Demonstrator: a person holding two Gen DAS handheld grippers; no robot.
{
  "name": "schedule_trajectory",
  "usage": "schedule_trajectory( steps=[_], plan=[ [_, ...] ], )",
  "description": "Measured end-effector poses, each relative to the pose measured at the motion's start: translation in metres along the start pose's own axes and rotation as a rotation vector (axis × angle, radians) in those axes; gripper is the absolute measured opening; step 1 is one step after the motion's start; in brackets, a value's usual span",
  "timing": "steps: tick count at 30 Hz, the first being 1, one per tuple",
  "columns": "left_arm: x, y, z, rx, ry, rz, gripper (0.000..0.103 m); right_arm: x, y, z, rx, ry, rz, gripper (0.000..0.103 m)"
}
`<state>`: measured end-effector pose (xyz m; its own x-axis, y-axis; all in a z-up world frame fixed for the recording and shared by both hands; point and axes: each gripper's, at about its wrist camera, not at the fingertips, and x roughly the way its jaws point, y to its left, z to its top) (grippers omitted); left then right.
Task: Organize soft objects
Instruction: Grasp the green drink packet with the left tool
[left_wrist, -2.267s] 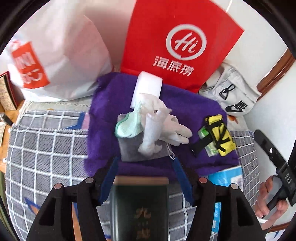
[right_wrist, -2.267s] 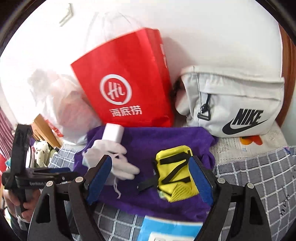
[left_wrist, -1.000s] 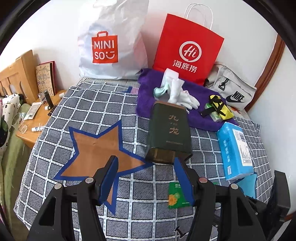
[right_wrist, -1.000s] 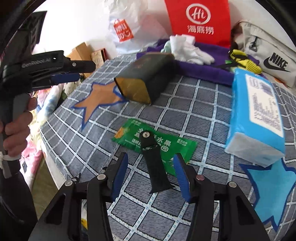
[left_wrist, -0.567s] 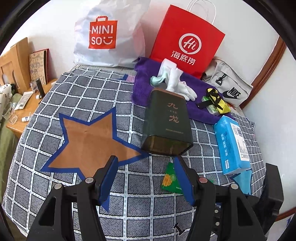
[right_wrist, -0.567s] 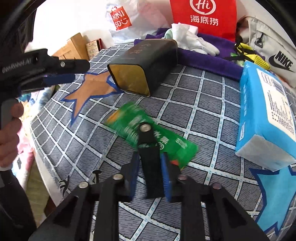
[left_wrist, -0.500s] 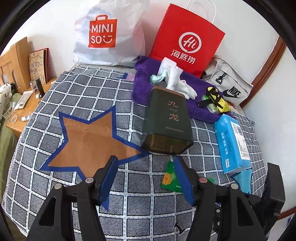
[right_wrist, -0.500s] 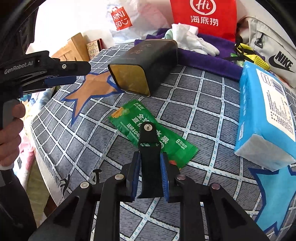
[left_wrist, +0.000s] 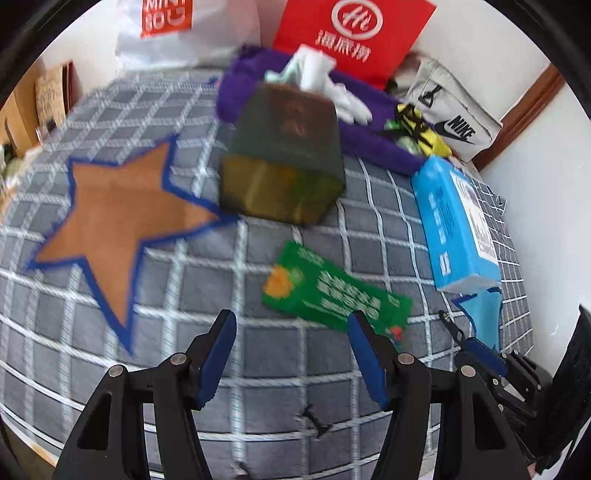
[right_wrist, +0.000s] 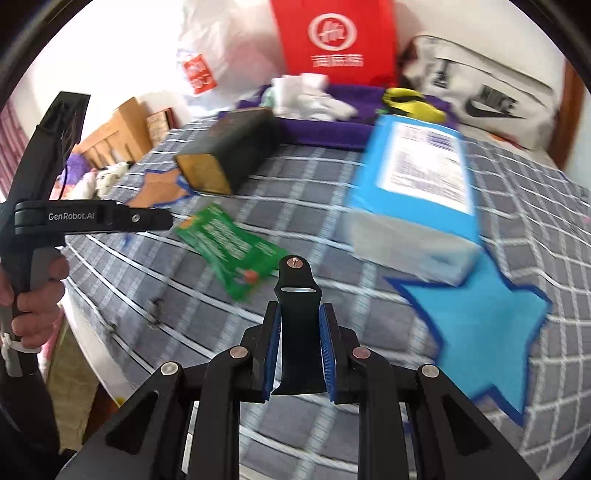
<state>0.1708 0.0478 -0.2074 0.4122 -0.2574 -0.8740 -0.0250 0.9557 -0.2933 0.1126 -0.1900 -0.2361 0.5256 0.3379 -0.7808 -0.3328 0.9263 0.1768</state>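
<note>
The right gripper (right_wrist: 297, 350) has just closed its fingers (right_wrist: 271, 354) and now clamps a black strap (right_wrist: 297, 332) between the blue pads, the strap's rounded end with its small metal stud sticking out ahead, lifted off the bed's checked cover (right_wrist: 369, 177). Below it lie a blue star patch (right_wrist: 487, 325) toward the bed's right edge and a blue tissue pack (right_wrist: 417, 184) just beyond the patch. The left gripper (left_wrist: 291, 354) hangs over the near part of the bed with its fingers (left_wrist: 218, 354) spread and nothing between them. Just ahead of it lies a green packet (left_wrist: 336, 291), flat on the cover. Farther back a dark tin box (left_wrist: 284, 162) lies on its side beside an orange star patch (left_wrist: 118, 218). At the far edge, white gloves (left_wrist: 321, 81) and a yellow pouch (left_wrist: 424, 136) rest on a purple towel (left_wrist: 376, 144).
</note>
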Motion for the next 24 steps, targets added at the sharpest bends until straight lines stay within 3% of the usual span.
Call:
schedule_trajectory(
  steps=[2,7,12,21,24],
  plan=[
    [0.012,-0.006,-0.004,-0.028,0.034,-0.013,0.061,-0.004,-0.013,-0.008,0.023,-0.004,-0.021,0.021],
    [0.018,-0.019,-0.003,-0.104,0.02,-0.014,0.066,-0.009,-0.037,-0.021,0.054,-0.01,-0.049,0.021],
    [0.028,-0.033,0.006,-0.152,0.026,0.02,0.076,-0.005,-0.05,-0.024,0.091,-0.01,-0.007,0.021],
    [0.055,-0.073,0.013,-0.045,0.0,0.271,0.087,0.002,-0.052,-0.024,0.088,-0.018,0.04,0.021],
    [0.06,-0.078,0.014,-0.034,-0.017,0.314,0.088,0.004,-0.054,-0.022,0.087,-0.027,0.048,0.021]
  ],
)
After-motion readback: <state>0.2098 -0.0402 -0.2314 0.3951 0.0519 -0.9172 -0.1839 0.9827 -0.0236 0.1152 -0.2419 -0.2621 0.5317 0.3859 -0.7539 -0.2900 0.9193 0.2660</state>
